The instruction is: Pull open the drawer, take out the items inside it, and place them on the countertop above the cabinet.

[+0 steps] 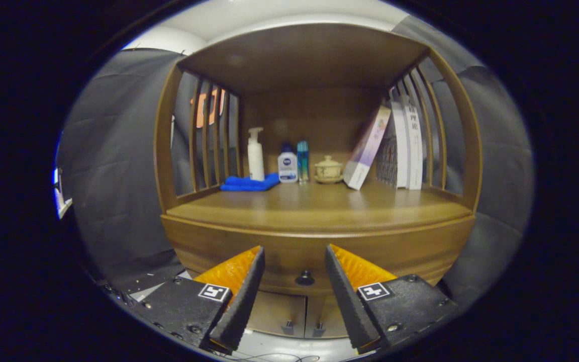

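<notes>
a: what is sitting on the countertop (314, 206), starting from the left?

b: a blue cloth (249, 183) is lying flat near the slats; a white pump bottle (255, 155) is standing on the back of it; just beside that a small white bottle (287, 165) with a dark cap is standing, and a thin teal bottle (302, 161) is standing right next to it; then a little lidded cup (328, 169) is sitting on its saucer; after that a box (367, 148) is leaning against some books (404, 146) that are standing by the right slats.

a: and what is the gripper (294, 266) doing?

b: its two fingers are spread wide apart with nothing between them; they are not touching anything; it is hanging in front of the cabinet, low down.

a: where is the drawer (314, 256)?

b: it is the curved wooden front just under the countertop; it is looking shut to me; its small dark knob (304, 277) is sitting beyond the fingers, right in the gap between them; two little cupboard doors (299, 314) are showing below it.

a: so how much of the job is done?

b: i think none of it yet; the drawer is not pulled out, so i cannot see what is inside it; i cannot tell if the things on the countertop belong to the job or are just there.

a: what is left?

b: i am guessing all of it; the fingers are needing to go forward and close on the knob, then pull; then the things inside are needing to come out and go up on the countertop; there is bare wood at the front for them.
</notes>
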`<state>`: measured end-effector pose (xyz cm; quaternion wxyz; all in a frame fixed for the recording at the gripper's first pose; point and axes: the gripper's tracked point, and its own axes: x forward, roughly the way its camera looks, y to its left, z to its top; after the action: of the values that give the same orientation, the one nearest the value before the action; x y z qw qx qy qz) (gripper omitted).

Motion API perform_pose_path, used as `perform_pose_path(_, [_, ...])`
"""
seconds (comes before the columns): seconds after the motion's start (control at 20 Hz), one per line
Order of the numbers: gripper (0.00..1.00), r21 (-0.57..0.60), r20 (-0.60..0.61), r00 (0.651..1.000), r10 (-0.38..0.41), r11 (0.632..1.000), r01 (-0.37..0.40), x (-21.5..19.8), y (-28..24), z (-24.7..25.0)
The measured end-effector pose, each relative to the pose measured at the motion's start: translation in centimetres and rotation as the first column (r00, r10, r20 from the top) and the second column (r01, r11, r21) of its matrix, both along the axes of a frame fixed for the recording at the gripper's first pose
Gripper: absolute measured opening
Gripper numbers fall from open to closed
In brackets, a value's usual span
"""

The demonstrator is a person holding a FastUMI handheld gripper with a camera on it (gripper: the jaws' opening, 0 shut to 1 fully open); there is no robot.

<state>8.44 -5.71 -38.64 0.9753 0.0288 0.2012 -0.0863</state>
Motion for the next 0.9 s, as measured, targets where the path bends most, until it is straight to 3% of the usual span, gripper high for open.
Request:
perform_pose_path(0.3, [0.61,-0.052,-0.065,0.996,-0.056,0.997,0.052,1.0,-1.4,-4.1])
perform_pose_path(0.6, [0.41,-0.103,-0.043,0.996,-0.074,0.992,0.069,1.4,-2.0,-5.2])
perform_pose_path(0.9, [0.26,-0.061,-0.046,0.995,-0.09,0.994,0.087,1.6,-1.7,-5.4])
